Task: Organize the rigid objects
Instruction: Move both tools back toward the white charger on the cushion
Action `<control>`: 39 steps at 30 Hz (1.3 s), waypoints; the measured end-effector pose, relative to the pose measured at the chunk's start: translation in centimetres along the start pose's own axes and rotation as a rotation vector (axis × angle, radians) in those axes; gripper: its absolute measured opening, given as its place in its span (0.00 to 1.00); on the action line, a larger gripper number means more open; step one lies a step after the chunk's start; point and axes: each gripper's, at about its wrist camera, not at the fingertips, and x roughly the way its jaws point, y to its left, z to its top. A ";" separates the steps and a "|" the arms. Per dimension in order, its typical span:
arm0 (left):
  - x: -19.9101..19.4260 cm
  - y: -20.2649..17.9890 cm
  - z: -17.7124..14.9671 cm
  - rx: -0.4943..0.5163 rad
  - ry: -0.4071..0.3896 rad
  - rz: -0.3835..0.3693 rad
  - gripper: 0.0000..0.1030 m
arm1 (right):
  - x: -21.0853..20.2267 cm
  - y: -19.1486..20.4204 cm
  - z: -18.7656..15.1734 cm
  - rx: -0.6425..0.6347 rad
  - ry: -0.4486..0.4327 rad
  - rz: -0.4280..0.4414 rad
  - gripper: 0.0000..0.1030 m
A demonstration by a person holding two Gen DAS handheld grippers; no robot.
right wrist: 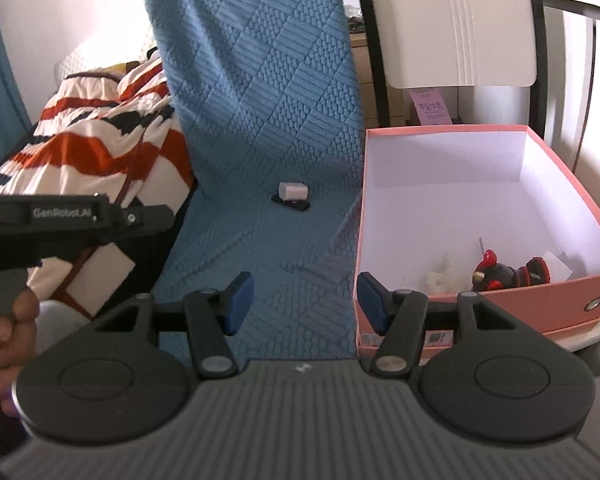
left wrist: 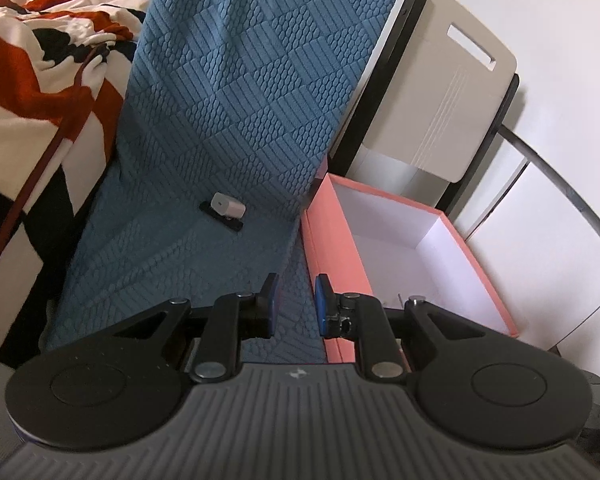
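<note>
A small white charger block lies on a thin black object on the blue quilted seat cover; both also show in the right wrist view: the charger and the black object. A pink box with a white inside stands to the right of the seat and holds a black-and-red toy figure and a whitish object. My left gripper is open and empty, near the box's left wall. My right gripper is open wide and empty, short of the charger.
A striped red, white and black blanket lies left of the seat. A white chair back with a black frame stands behind the box. The left gripper's handle and a hand show at the left of the right wrist view.
</note>
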 end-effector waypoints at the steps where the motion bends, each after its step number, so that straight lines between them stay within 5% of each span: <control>1: 0.1 0.1 -0.1 -0.004 0.003 0.002 0.20 | 0.1 0.1 -0.1 -0.001 0.005 -0.001 0.58; 7: 1.0 0.4 -0.4 -0.047 0.001 -0.034 0.20 | 1.1 0.6 -0.6 -0.023 0.012 -0.011 0.58; 15: 4.3 1.6 0.3 -0.026 0.010 -0.050 0.44 | 3.1 0.1 0.0 -0.036 0.006 -0.027 0.58; 31: 11.2 8.2 3.8 -0.111 0.048 -0.033 0.46 | 8.1 1.2 2.1 -0.102 0.015 0.004 0.58; 39: 14.4 9.9 5.3 -0.049 0.055 -0.016 0.46 | 12.7 1.3 3.9 -0.149 0.029 0.036 0.58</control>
